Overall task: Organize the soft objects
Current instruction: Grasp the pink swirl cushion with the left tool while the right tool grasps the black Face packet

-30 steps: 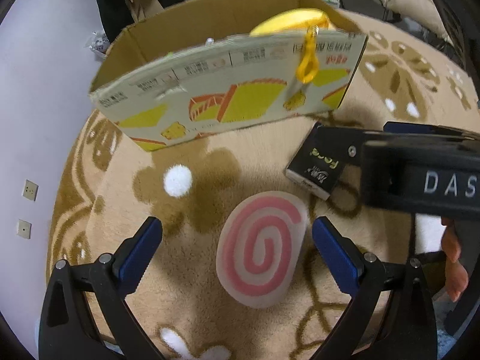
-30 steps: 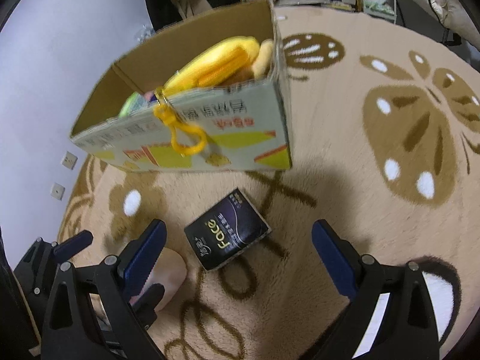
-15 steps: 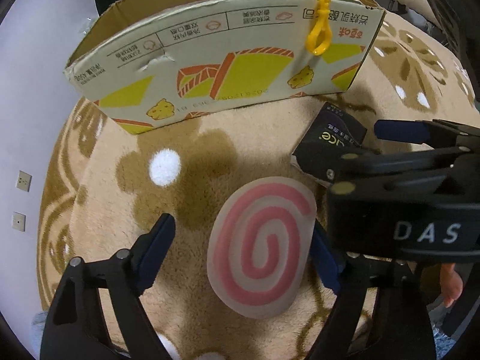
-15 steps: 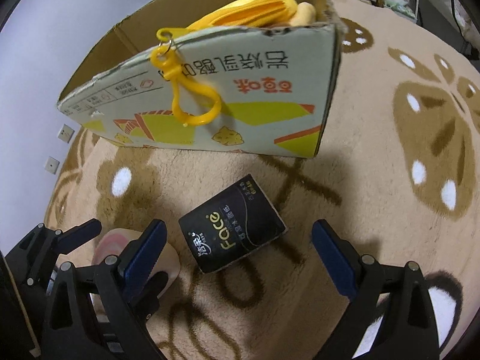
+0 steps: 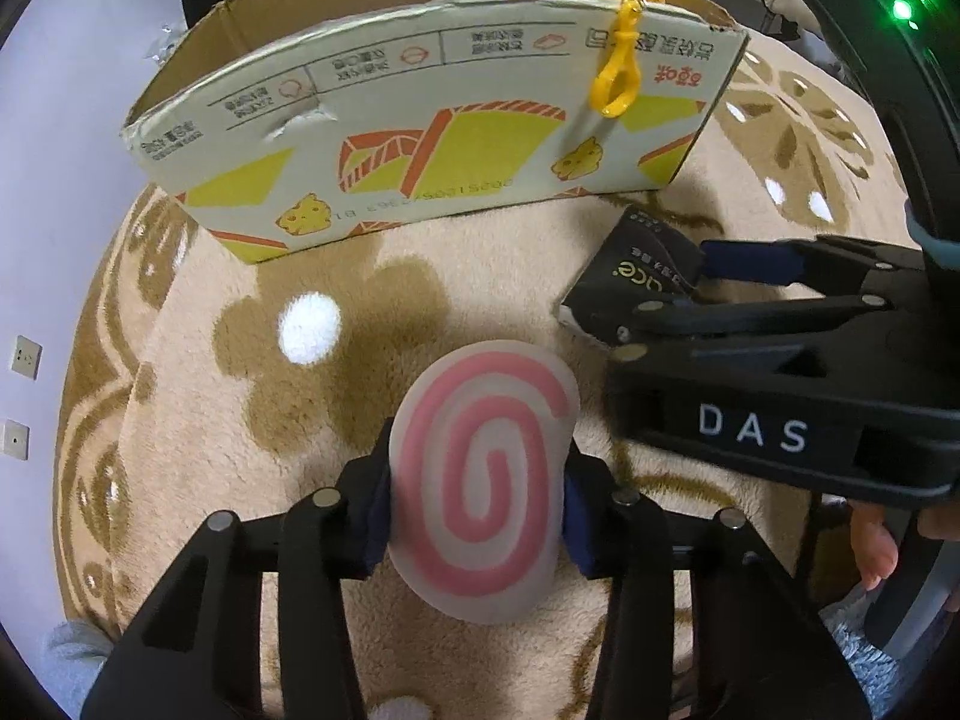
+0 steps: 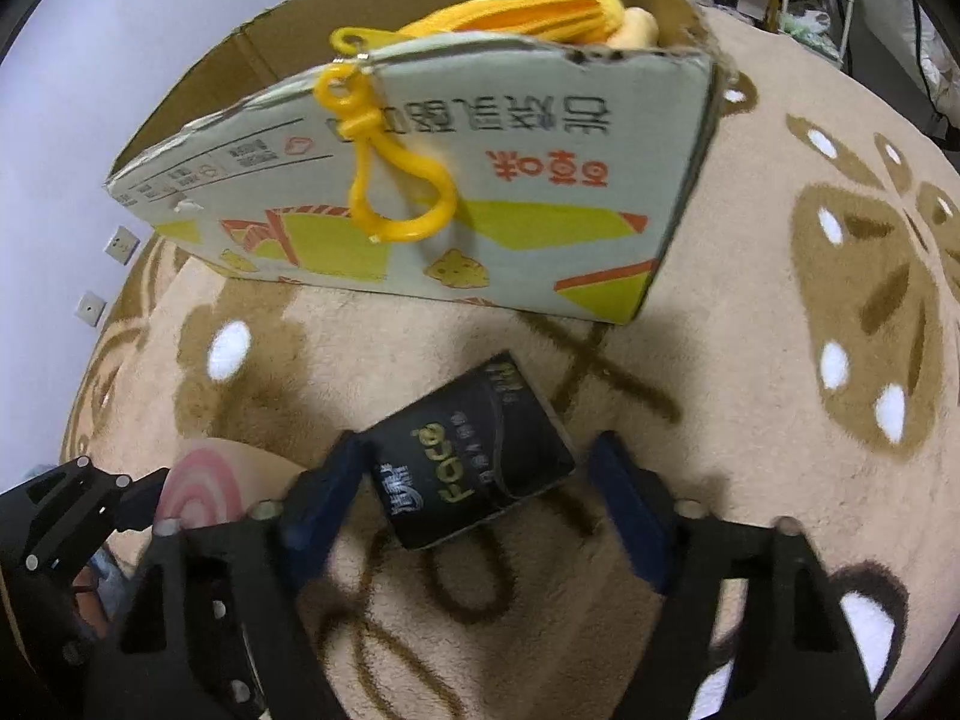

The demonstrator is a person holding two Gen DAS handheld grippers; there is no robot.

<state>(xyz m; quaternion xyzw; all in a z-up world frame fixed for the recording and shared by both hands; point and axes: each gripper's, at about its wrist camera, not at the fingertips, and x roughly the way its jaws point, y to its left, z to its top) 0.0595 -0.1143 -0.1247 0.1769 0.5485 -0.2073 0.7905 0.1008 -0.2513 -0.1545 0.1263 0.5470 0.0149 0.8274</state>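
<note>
Left gripper (image 5: 477, 501) is closed on the pink-swirl cushion (image 5: 483, 480), its blue pads pressed against both flanks of the cushion at lower centre of the left wrist view. The cushion rests on or just above the rug (image 5: 198, 420); which of the two cannot be told.

Right gripper (image 6: 474, 492) straddles the black tissue pack (image 6: 468, 456) at lower centre of the right wrist view. Its left pad touches the pack's edge; the right pad appears just clear of it. Whether the grip is complete cannot be told, as the frame is blurred.

Cardboard box (image 5: 432, 120) stands on the rug in the upper half of both views. A yellow plush (image 6: 534, 6) lies inside it, and its yellow clip (image 6: 384, 168) hangs over the near wall.

Judgement: the step in hand is securing both items for transfer into the box.

Recommendations:
- Finish closing the right gripper squarely on the pack's two long edges before lifting; the pack sits skewed between the pads and may twist out.
- Hold the cushion lightly; it yields and may bulge free.
- Lift both items above the near wall and keep clear of the hanging clip.
- Keep the two grippers apart; they sit just beside each other.
</note>
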